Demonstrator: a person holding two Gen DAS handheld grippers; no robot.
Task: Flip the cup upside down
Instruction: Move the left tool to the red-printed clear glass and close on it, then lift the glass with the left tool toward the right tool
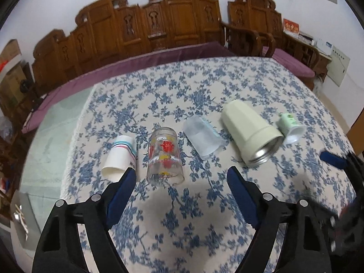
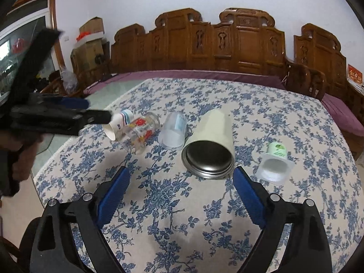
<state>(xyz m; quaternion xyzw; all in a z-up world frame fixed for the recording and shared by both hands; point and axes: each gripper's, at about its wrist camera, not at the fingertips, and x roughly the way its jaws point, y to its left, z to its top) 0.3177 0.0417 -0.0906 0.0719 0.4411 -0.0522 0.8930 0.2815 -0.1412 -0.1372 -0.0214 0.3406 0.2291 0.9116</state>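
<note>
Blue-flowered white tablecloth (image 1: 204, 86) carried five cups in row, all lying on their sides, mouths toward cameras: white paper cup with striped band (image 1: 120, 157), clear glass tumbler with red and yellow print (image 1: 165, 157), translucent soft plastic cup (image 1: 202, 136), pale green steel-lined tumbler (image 2: 208, 143), small green-labelled yogurt pot (image 2: 274, 162). Left gripper (image 1: 182, 175) hung before glass tumbler, jaws wide apart, empty. Right gripper (image 2: 180, 175) faced steel-lined tumbler, jaws likewise spread, empty.

In the right wrist view, the blurred black left gripper (image 2: 100, 116) hides part of the white paper cup with coloured stripes (image 2: 119, 122). Its jaw opening cannot be judged there.
</note>
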